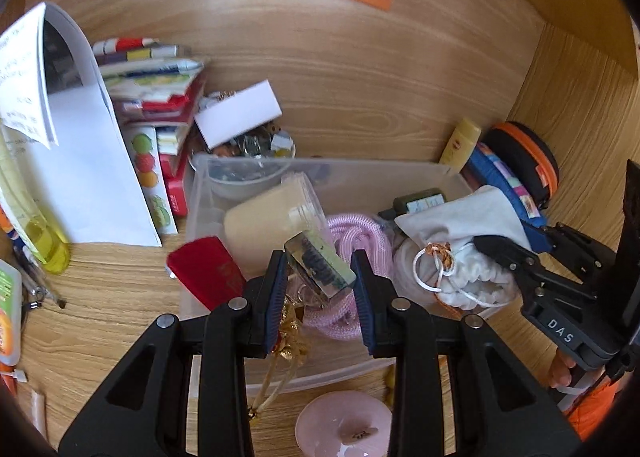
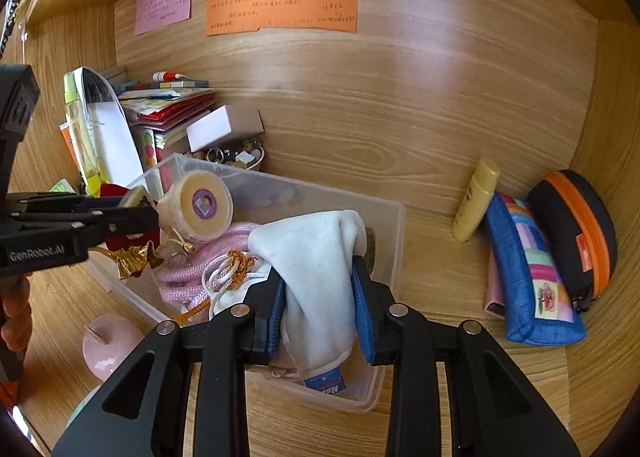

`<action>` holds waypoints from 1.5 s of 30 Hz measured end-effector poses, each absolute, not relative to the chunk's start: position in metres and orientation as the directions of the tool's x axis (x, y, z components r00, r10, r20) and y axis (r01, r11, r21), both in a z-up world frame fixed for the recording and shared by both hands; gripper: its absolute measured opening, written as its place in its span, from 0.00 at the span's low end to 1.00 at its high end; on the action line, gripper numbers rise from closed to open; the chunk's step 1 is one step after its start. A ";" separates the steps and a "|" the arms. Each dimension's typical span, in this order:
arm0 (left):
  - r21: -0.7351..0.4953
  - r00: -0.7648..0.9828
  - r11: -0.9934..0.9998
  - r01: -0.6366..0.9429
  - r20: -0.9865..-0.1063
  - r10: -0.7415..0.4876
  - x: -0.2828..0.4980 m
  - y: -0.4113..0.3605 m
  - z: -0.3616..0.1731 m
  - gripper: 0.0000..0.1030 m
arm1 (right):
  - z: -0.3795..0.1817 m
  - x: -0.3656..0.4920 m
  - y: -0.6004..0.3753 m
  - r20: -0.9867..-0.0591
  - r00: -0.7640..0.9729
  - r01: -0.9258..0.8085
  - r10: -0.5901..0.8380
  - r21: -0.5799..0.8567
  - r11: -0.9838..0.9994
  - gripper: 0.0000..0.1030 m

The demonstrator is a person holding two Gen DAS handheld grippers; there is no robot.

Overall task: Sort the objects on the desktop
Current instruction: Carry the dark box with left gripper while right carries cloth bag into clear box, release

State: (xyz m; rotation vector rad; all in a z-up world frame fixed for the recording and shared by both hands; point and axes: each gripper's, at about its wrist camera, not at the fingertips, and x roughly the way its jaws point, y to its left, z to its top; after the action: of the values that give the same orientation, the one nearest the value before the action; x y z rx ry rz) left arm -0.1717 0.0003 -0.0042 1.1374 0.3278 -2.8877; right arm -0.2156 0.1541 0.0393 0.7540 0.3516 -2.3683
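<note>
Far left on the wooden desk (image 1: 112, 297): we see a yellow-green bottle (image 1: 44, 245) standing upright, a folded white paper sheet (image 1: 84, 177) leaning beside it, then a stack of books and packets (image 1: 156, 97) against the back wall. Just right of the stack, a small bowl of trinkets (image 1: 248, 161) with a white box (image 1: 239, 113) tilted on top.

Centre: a clear plastic bin (image 1: 192, 225) holds a cream round jar (image 2: 200, 205) lying on its side, a pink coiled cord (image 1: 356, 229) and a red flat piece (image 1: 204, 273) hanging over the left rim.

Our left gripper (image 1: 320, 277) is clenched on a small rectangular block with a dark printed face (image 1: 320, 269), held tilted above the bin; a gold ribbon (image 2: 134, 257) dangles under it. A pink apple-shaped object (image 1: 344, 425) sits on the desk just in front of the bin.

Our right gripper (image 2: 320, 289) is clamped on a white drawstring pouch (image 2: 316, 257), over the bin's right half; its white and orange cords (image 1: 436, 261) hang loose.

Right of the bin, well apart from it: a yellow tube (image 2: 476, 197) leaning on the wall, then a blue patchwork pouch (image 2: 524, 269), then a black case with an orange zipper (image 2: 576, 229) in the corner, the three touching in a row.
</note>
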 end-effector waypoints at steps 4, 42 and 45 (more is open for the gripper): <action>-0.186 -0.729 -0.977 0.106 -0.682 0.051 -0.173 0.001 -0.010 0.31 | 0.037 -0.215 0.154 -0.595 -0.642 0.635 -0.483 -0.060 -0.770 0.29; -0.080 -0.798 -0.980 0.184 -0.595 -0.101 -0.097 0.007 0.024 0.69 | 0.059 -0.177 0.156 -0.498 -0.665 0.676 -0.557 -0.085 -0.732 0.78; -0.071 -0.787 -0.981 0.181 -0.609 -0.101 -0.086 0.009 0.021 0.76 | 0.059 -0.173 0.158 -0.503 -0.650 0.688 -0.570 -0.071 -0.722 0.78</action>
State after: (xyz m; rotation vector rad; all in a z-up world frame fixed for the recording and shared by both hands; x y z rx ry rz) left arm -0.0860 0.0088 0.0207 0.9539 0.1883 -2.8297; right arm -0.1727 0.1583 0.0593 0.5942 0.3336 -2.3292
